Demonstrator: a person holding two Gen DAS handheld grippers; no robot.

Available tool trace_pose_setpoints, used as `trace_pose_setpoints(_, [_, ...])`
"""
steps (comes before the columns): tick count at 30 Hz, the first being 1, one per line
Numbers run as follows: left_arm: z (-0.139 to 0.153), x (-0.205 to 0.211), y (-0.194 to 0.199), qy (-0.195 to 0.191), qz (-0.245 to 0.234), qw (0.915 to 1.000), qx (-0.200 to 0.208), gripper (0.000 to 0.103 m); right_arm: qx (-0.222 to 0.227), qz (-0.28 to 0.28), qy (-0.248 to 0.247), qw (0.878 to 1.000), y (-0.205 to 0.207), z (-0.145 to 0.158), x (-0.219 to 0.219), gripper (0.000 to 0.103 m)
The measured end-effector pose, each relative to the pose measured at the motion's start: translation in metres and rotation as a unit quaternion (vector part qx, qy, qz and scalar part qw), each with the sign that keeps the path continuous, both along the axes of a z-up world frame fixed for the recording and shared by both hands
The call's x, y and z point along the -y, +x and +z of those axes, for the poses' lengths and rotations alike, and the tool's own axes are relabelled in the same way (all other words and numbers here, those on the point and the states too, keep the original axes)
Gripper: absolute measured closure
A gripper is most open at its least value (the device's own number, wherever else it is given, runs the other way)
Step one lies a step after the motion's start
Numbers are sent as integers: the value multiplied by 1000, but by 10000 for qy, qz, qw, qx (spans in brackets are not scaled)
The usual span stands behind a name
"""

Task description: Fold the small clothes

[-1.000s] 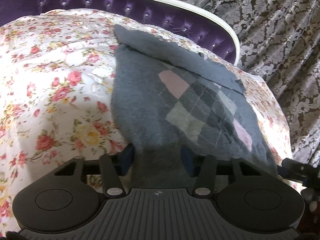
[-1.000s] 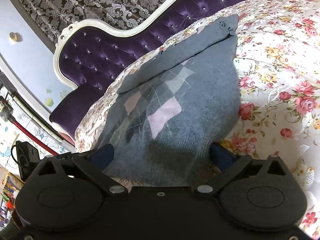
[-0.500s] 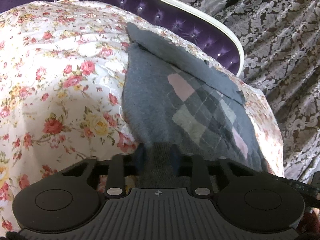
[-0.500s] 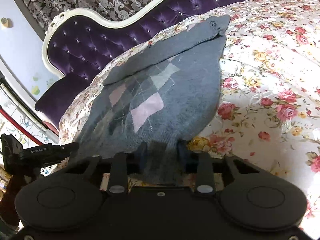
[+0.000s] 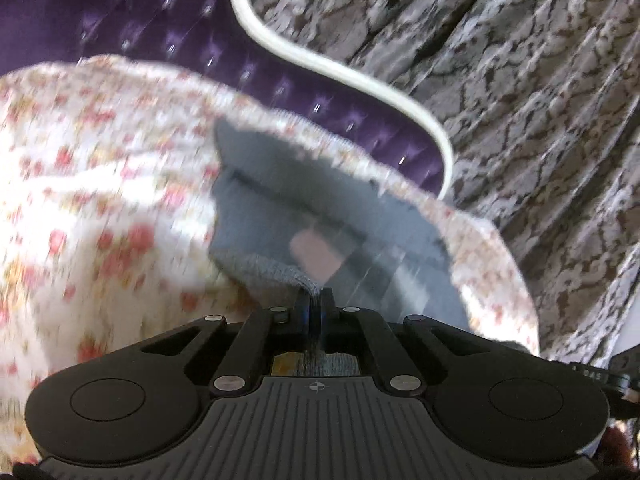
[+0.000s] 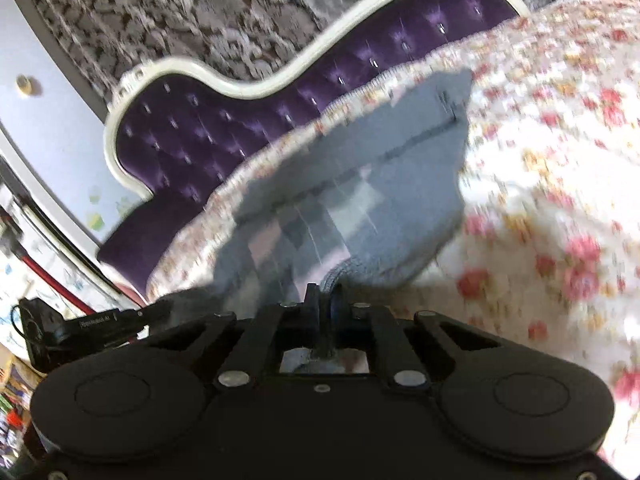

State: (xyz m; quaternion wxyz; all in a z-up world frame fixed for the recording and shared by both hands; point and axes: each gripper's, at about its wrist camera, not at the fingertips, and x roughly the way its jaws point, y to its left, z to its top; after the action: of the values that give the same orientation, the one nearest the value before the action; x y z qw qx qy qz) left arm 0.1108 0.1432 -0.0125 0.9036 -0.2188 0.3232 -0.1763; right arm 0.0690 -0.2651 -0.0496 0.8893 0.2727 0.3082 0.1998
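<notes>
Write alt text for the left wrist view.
The left gripper is shut on the near hem of a grey argyle sweater lying on a floral bedspread. Behind are a purple tufted headboard and patterned curtains; the picture is motion-blurred.

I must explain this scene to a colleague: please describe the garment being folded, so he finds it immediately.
Find the purple tufted headboard, then the floral bedspread before it. On it lies the grey sweater, the only plain dark item, with pink and grey diamonds.
</notes>
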Motion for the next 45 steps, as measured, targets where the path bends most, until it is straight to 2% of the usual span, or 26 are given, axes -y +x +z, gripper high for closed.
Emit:
trace_pose_setpoints(6, [26,-1,29,-302,-31,9993,204,99,352,2,211,9992,23,28,5,91])
trace_pose_setpoints(12, [47,-2,58,-322,-56,9983,490,99,622,34,360,9974,52,48,10,91])
trace_pose_setpoints(20, [56,-4,132,-547,176,9966,591,99,896,-198,301,9953,118,68,20,91])
trace_pose_setpoints(25, [41,2,190,-533,309,9971,447,99,809,-470,357,9950,178,56,26,91])
trace_pose_setpoints(32, [-2,12,264,-495,539,9973,-89,99,426,-818,292,9953,262,19,34,91])
trace_pose_setpoints(37, [-38,15,297,-299,719,9960,-443,99,11,-973,137,9952,310,-12,34,91])
trace_pose_setpoints(41, [-54,17,310,-93,779,9954,-546,97,-292,-1072,-3,9938,327,-34,32,90])
trace_pose_setpoints(42, [-56,16,311,-84,811,9951,-559,94,-362,-1098,-21,9933,329,-38,32,90])
trace_pose_setpoints(44, [-58,13,315,-108,871,9945,-577,76,-421,-1166,-68,9923,331,-42,32,90])
trace_pose_setpoints(45, [-57,10,315,-133,945,9939,-550,62,-433,-1200,-86,9918,330,-42,32,87])
